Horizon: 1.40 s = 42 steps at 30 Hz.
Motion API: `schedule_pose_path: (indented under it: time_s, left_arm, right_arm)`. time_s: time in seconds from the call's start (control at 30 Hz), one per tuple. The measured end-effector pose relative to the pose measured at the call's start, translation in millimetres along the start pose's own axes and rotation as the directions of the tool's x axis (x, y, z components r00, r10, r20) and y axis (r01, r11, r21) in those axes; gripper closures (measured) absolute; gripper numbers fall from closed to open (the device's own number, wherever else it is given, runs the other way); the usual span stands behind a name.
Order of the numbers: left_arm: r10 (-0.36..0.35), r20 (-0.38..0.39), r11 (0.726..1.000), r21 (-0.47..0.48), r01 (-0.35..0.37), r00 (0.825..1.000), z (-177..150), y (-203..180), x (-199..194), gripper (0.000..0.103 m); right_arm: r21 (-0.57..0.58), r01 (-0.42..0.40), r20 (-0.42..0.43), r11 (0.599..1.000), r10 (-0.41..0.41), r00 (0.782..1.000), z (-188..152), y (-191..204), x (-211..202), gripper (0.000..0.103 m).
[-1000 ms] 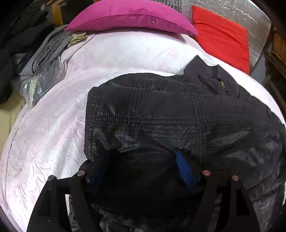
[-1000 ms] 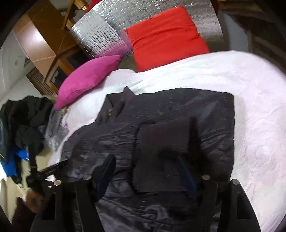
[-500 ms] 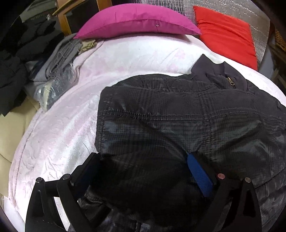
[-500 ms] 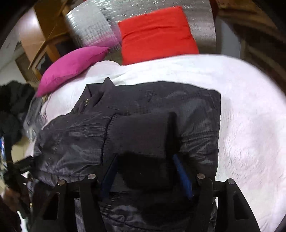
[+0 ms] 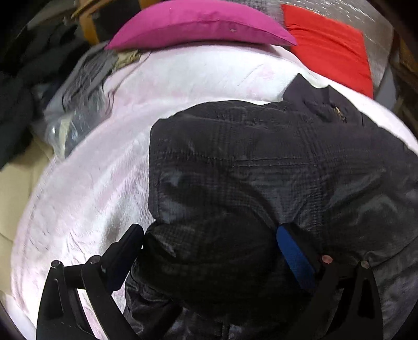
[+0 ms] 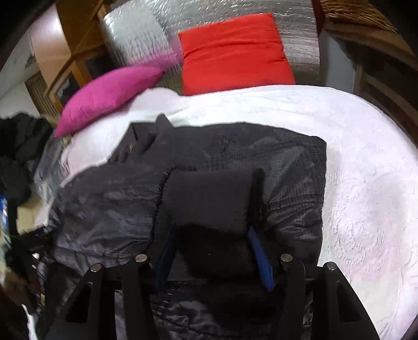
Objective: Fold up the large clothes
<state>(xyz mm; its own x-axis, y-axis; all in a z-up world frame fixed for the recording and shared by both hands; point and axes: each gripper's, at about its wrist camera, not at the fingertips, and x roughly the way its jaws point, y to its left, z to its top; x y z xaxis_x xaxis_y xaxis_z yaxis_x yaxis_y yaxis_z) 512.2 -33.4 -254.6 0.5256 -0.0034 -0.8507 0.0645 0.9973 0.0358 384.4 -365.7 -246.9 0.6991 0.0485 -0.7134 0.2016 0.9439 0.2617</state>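
A bed covered with a pale pink-white quilted bedspread (image 5: 86, 188) fills both views. At its head lie a magenta satin cushion (image 5: 201, 23) and a red square cushion (image 6: 232, 52), the red one propped against a silver foil-like padded panel (image 6: 135, 34). Wooden furniture (image 6: 68, 52) stands beyond the bed's corner, and a heap of grey and clear-plastic-wrapped items (image 5: 75, 104) sits at the bed's edge beside dark clothes (image 6: 18, 146). No brand, label or writing can be read; only a small brass zip pull (image 5: 339, 113) shows near the collar.

The black quilted shiny jacket (image 5: 274, 170) lies in the middle of the bedspread, folded into a rough rectangle with the collar towards the cushions. A ribbed knit cuff (image 6: 209, 198) lies on top of it in the right wrist view.

The left gripper (image 5: 209, 245) stands spread wide; its jaws have just been opening, and a bulge of jacket fabric lies between them without the blue pads (image 5: 295, 256) pinching it. The right gripper (image 6: 211, 251) has just been closing, and its jaws straddle the cuff end of the sleeve; whether the pads already press on it cannot be told.

Compared with a second ago, the left view has shifted so more bedspread shows at the jacket's left edge, and the cuff sits closer between the right fingers.
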Motion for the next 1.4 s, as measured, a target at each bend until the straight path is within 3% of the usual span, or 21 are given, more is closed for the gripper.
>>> schedule_pose_path:
  time_s: [0.13,0.2,0.27,0.33,0.5,0.6,0.67,0.97,1.1,1.4]
  left_arm:
    - [0.004,0.064,1.0,-0.032,-0.002,0.998,-2.8,15.7,-20.5,0.002]
    - [0.041,0.082,0.998,-0.042,-0.037,0.996,-8.3,24.7,-24.3,0.002]
    - [0.052,-0.023,0.999,-0.009,-0.052,0.998,-15.5,28.8,-7.7,0.001]
    - [0.018,-0.05,1.0,-0.012,-0.018,0.999,-20.6,32.8,-10.7,0.001]
    - [-0.048,0.028,0.997,-0.058,0.05,0.998,-34.9,53.8,-61.0,0.002]
    - [-0.038,0.08,0.999,-0.008,0.038,0.996,-53.6,58.1,-94.0,0.002]
    - [-0.026,0.115,0.999,0.025,0.023,0.993,-71.6,66.6,-120.6,0.002]
    - [-0.045,0.205,0.998,0.06,0.034,0.978,-167.0,123.0,-213.0,0.002]
    - [-0.064,0.238,0.997,0.059,0.051,0.969,-195.7,129.8,-232.2,0.002]
    - [-0.129,0.212,0.991,-0.014,0.135,0.969,-240.8,120.4,-241.3,0.002]
  right_arm:
    - [0.003,-0.018,0.034,1.0,0.018,0.999,3.0,3.1,-6.7,0.046]
    - [-0.016,-0.003,-0.03,1.0,0.002,1.0,-3.0,4.4,8.4,0.044]
    - [-0.063,0.025,-0.03,0.998,-0.027,0.999,-8.9,8.5,10.5,0.044]
    - [-0.074,0.043,-0.034,0.996,-0.046,0.998,-6.8,14.9,1.8,0.044]
    - [-0.017,-0.048,0.023,0.999,0.048,0.999,-6.1,13.8,-48.3,0.044]
    - [-0.003,-0.102,0.057,0.995,0.102,0.993,-12.9,15.1,-83.4,0.041]
    - [-0.003,-0.113,0.082,0.994,0.113,0.99,-27.3,12.5,-113.4,0.035]
    - [0.075,-0.141,0.142,0.987,0.129,0.981,-112.1,-18.6,-207.6,0.034]
    - [0.105,-0.143,0.143,0.984,0.128,0.981,-143.9,-29.9,-230.4,0.034]
    - [0.135,-0.139,0.133,0.981,0.122,0.984,-202.2,-41.1,-257.7,0.034]
